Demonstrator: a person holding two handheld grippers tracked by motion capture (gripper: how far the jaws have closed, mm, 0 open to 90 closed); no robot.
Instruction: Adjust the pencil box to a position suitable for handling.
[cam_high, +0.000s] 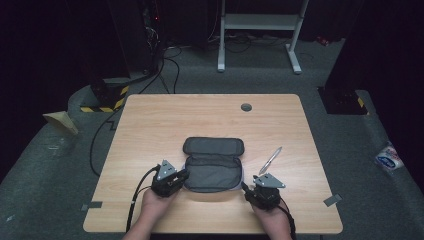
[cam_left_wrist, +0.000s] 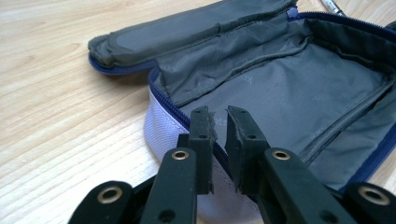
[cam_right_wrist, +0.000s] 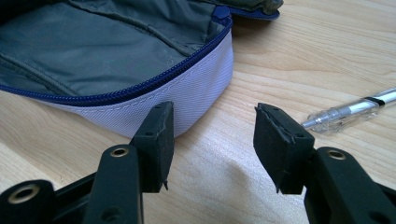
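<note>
Pouch (cam_left_wrist: 261, 88) rim, by its blue zipper, sits pinched between the left gripper's (cam_left_wrist: 220, 122) nearly closed jaws. The right gripper's (cam_right_wrist: 212, 122) jaws stand wide apart, holding nothing, over bare desk (cam_right_wrist: 299, 60) just beside the pouch's pale wall. A pen (cam_right_wrist: 348, 112) lies at their 2 o'clock. The pouch lies unzipped near the desk's middle, lid flipped toward 12 o'clock.

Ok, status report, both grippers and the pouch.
Left hand-held gripper pinching pencil case near rim. Right hand-held gripper open, over bare table. Case unzipped, empty. Pen lies right of case, nothing blocking.
</note>
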